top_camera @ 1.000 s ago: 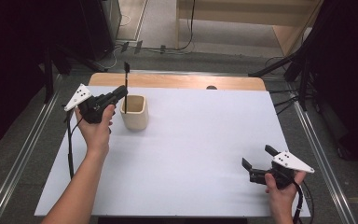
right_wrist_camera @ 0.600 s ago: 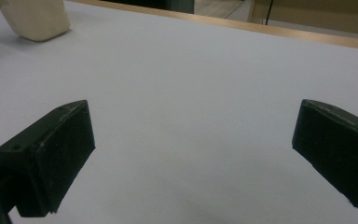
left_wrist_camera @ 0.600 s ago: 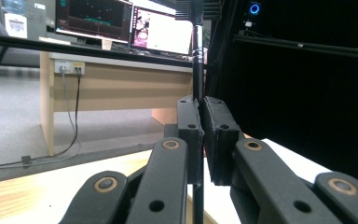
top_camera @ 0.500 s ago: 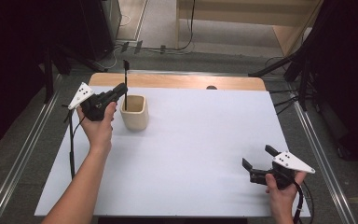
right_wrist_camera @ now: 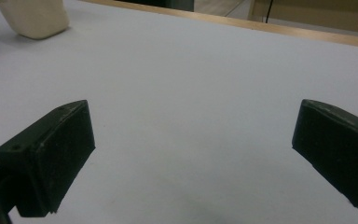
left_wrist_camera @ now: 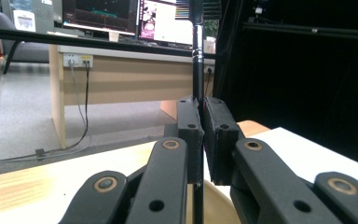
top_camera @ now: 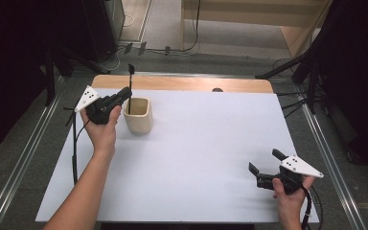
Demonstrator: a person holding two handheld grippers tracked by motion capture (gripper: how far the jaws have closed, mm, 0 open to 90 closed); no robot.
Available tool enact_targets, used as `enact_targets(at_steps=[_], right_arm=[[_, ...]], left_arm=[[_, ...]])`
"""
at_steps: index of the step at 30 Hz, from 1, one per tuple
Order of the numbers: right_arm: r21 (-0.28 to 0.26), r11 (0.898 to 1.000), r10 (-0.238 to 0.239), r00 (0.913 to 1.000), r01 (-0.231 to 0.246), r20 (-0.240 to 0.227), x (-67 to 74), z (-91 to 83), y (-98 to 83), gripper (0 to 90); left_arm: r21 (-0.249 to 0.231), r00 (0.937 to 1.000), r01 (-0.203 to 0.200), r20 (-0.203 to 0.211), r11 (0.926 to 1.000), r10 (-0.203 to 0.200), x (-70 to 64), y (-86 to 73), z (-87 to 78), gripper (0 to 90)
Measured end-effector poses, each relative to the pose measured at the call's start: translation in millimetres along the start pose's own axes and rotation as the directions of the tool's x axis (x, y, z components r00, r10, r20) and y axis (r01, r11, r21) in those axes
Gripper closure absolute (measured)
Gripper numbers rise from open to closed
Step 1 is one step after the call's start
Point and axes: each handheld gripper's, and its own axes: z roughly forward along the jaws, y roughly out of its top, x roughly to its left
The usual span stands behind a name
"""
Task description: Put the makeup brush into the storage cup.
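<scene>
In the high view the left gripper [top_camera: 124, 94] sits in the upper left of the frame, held in the left hand [top_camera: 103, 129] just beside a cream cup [top_camera: 138, 115] that stands on the white table [top_camera: 196, 158]; its jaws are pinched on a thin dark rod [top_camera: 130, 91] that stands upright, its lower end down inside the cup and its top rising above the gripper; a grey plate [top_camera: 87, 97] tops the gripper and a cable [top_camera: 73, 153] hangs from it along the forearm. In the left gripper view the two black jaws meet at the centre of the frame with the rod [left_wrist_camera: 197, 56] clamped between them, the rod running straight up to the top edge, the cup's rim [left_wrist_camera: 214, 205] showing pale at the bottom; a wooden desk [left_wrist_camera: 116, 79] with screens [left_wrist_camera: 135, 18] fills the upper left behind. In the lower right of the high view the right gripper [top_camera: 264, 168] rests low over the table in the right hand [top_camera: 290, 199], jaws spread apart and holding nothing; the right gripper view shows its two pads [right_wrist_camera: 51, 154] wide at the frame's lower corners over bare white surface, with the cup [right_wrist_camera: 33, 17] far off at the upper left.
</scene>
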Motion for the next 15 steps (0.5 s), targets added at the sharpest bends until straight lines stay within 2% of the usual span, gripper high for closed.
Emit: enact_targets(at_steps=[15], right_arm=[[0.003,1.000,0.000,1.0000,0.000,0.001,0.0,0.4,-0.2,0.0]], left_arm=[[0.041,0.9998,0.007,-0.017,0.9991,-0.006,0.8,-17.4,-1.7,86.5]])
